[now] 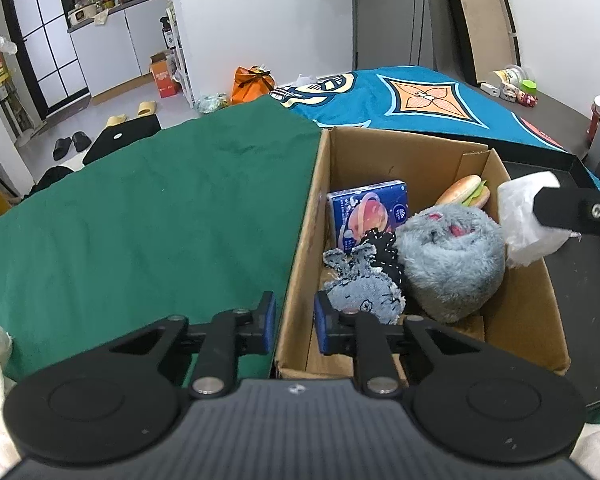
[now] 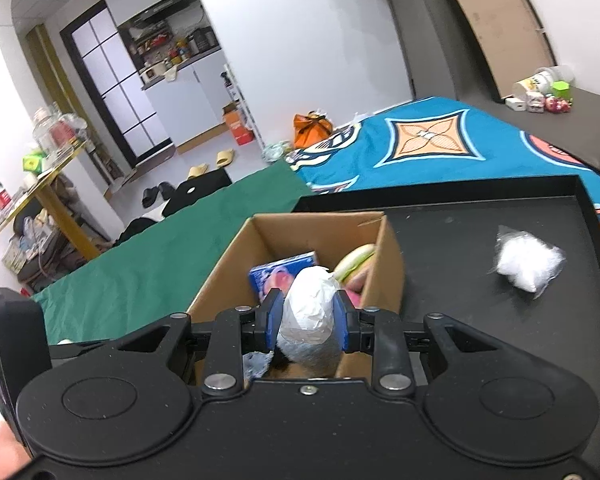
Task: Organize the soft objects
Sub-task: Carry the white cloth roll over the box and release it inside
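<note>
Cardboard box betw. green cloth & black tray, kitchen behind.

Green cloth, teal patterned blanket, orange bag, yellow slippers, black tray

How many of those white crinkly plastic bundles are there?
2: one white bundle gripped in the right tongs over the cardboard box, another bundle lying on the black tray. More could be hidden.

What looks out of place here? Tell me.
One white plastic-wrapped bundle lies alone on the black tray, outside the cardboard box. The right claw holds a similar bundle over the box.
</note>
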Action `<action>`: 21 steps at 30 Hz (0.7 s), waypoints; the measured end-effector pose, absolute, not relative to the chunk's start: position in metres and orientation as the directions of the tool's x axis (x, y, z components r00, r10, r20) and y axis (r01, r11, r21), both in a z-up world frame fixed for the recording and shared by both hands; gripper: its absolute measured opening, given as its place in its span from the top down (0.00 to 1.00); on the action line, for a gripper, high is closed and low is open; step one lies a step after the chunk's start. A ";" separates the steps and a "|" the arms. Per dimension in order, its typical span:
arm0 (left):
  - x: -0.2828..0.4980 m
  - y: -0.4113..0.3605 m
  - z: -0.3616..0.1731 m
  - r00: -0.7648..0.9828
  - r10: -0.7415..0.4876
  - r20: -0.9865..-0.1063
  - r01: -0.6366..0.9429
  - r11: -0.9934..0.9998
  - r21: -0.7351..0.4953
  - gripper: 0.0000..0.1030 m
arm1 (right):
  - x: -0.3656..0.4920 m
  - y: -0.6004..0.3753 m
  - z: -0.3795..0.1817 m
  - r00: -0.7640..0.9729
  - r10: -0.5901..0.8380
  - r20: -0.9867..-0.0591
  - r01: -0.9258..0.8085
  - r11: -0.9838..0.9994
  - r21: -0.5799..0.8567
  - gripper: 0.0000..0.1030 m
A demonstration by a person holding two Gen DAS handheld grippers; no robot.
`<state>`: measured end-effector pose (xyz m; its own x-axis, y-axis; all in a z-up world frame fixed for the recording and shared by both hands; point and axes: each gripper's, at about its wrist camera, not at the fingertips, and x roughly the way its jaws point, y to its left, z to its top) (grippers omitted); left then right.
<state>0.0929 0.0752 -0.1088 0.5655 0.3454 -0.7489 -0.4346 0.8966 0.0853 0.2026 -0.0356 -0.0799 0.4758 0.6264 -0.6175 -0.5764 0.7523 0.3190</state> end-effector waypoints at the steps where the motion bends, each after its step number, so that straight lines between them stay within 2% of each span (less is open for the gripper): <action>1: 0.092 0.076 -0.109 0.566 0.344 -0.749 -0.437 0.896 0.081 0.87 | 0.201 -0.033 -0.080 0.470 0.629 -0.620 -0.580 0.749 0.320 0.73; 12: 0.088 0.078 -0.108 0.581 0.331 -0.743 -0.438 0.897 0.057 0.89 | 0.190 -0.019 -0.083 0.420 0.650 -0.634 -0.605 0.721 0.338 0.70; 15: 0.087 0.079 -0.107 0.582 0.327 -0.745 -0.437 0.898 0.052 0.89 | 0.191 -0.022 -0.081 0.435 0.644 -0.629 -0.593 0.731 0.338 0.53; 16: 0.088 0.079 -0.107 0.582 0.326 -0.745 -0.437 0.898 0.051 0.88 | 0.191 -0.023 -0.080 0.440 0.642 -0.628 -0.590 0.734 0.337 0.50; 21: 0.088 0.079 -0.105 0.584 0.323 -0.745 -0.437 0.898 0.046 0.87 | 0.196 -0.032 -0.080 0.464 0.625 -0.628 -0.572 0.752 0.328 0.46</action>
<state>0.0881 0.0791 -0.1052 0.5842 0.3227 -0.7447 -0.4371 0.8982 0.0464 0.1960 -0.0316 -0.0803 0.4636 0.6255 -0.6276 -0.5715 0.7523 0.3276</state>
